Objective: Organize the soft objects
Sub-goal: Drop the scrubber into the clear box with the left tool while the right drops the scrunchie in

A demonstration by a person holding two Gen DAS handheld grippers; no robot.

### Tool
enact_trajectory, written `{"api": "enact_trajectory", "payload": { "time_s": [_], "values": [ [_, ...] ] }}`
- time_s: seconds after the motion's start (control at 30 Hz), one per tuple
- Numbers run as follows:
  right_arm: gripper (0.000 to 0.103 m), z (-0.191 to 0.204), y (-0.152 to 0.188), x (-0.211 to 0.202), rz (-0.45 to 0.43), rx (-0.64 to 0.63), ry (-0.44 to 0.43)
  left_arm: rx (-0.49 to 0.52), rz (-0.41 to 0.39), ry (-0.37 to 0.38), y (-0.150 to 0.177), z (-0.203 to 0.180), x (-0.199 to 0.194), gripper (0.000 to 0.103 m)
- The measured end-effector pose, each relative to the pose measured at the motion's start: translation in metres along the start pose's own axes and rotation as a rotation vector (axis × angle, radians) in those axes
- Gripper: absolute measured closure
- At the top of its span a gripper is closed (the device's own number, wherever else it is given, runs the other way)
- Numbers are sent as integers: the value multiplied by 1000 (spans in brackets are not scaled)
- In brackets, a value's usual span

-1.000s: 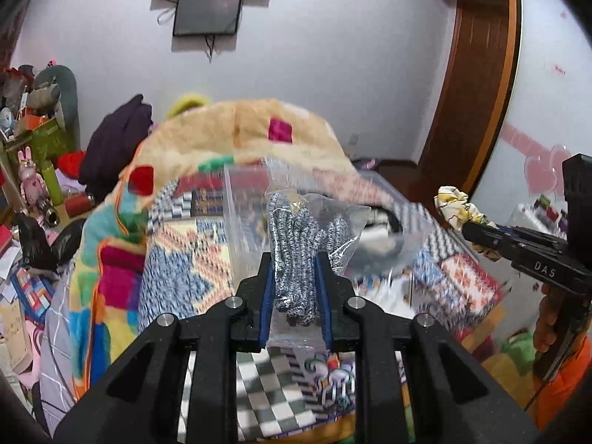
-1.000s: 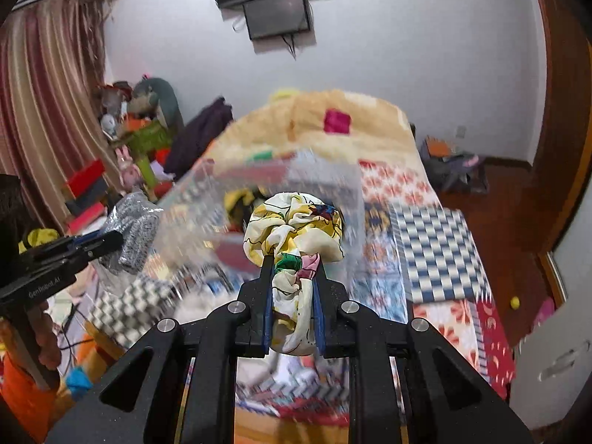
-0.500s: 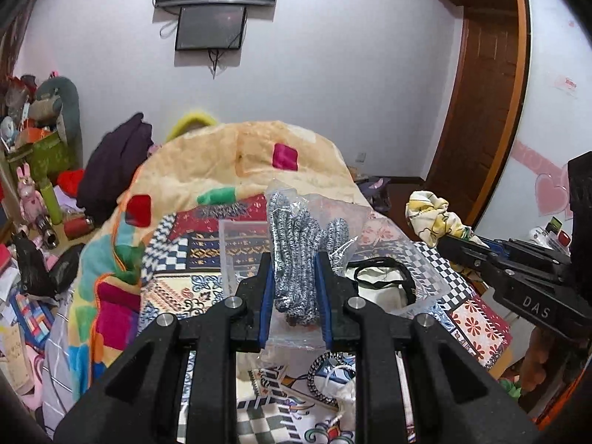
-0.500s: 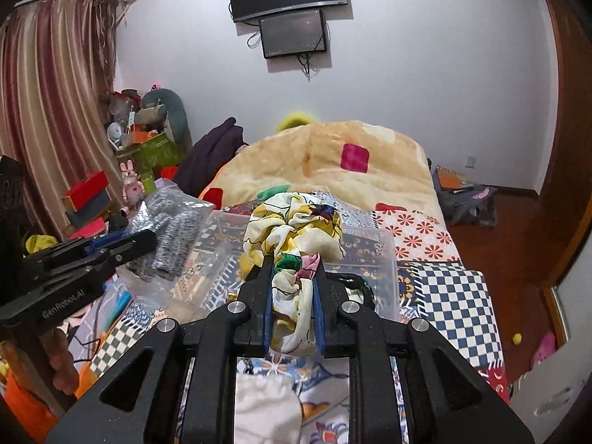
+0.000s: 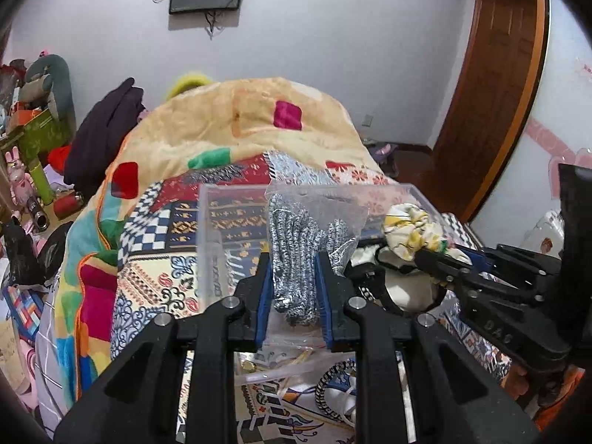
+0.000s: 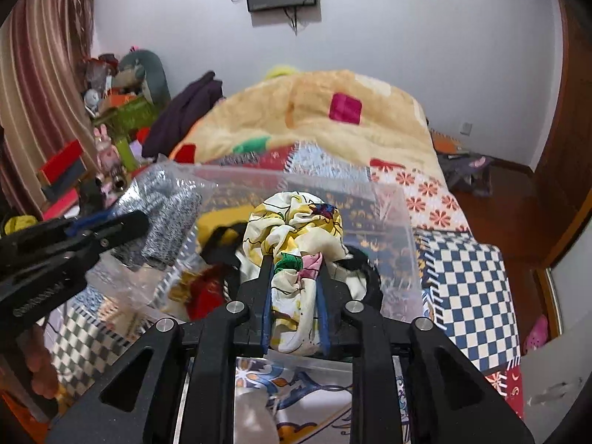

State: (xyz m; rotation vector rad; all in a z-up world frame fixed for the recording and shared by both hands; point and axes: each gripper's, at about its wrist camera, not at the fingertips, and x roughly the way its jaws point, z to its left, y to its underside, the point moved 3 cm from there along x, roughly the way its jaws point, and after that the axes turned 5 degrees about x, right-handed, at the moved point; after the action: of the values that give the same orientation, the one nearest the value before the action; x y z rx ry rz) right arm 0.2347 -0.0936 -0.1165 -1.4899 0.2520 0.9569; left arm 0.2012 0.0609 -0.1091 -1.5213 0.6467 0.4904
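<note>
Left tool [image 5: 293, 259] clamped on a clear plastic bag [image 5: 318, 214] of grey-and-white knitted fabric [image 5: 292, 255], bag pinched between both blue pads and raised above the near-left part of the clear plastic box [image 5: 211, 222]. Right tool [image 6: 294, 272] clamped on a yellow-and-white floral scrunchie [image 6: 296, 222], ruffled end bulging above the fingertips, tail hanging down between the pads. Scrunchie held over the box [image 6: 399, 229], above its contents. Inside the box: a black looped band [image 6: 364, 277] just behind the scrunchie, a yellow item [image 6: 218, 222] and a red one [image 6: 203, 292] toward the left. Box resting on a patchwork bedspread [image 6: 470, 285] on the bed, with a peach blanket [image 6: 314, 118] heaped behind. In the right wrist view, left tool [image 6: 144, 222] visible at the left edge with the bagged fabric [image 6: 170, 222] pressed against the box's left wall. In the left wrist view, right tool [image 5: 425, 255] just right of the bag, scrunchie [image 5: 414, 229] at its tip.
</note>
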Motion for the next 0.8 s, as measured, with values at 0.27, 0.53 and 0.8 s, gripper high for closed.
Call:
{"api": "enact_trajectory", "payload": {
  "time_s": [0.27, 0.53, 0.8],
  "values": [
    [54, -5, 1, -11, -7, 0, 14, 3, 11, 22, 1, -5, -4, 71],
    [36, -2, 3, -48, -60, -18, -31, 19, -53, 21, -1, -8, -35, 49],
    [24, 7, 26, -70, -67, -50, -73, 57, -43, 18, 24, -12, -51, 40]
  ]
}}
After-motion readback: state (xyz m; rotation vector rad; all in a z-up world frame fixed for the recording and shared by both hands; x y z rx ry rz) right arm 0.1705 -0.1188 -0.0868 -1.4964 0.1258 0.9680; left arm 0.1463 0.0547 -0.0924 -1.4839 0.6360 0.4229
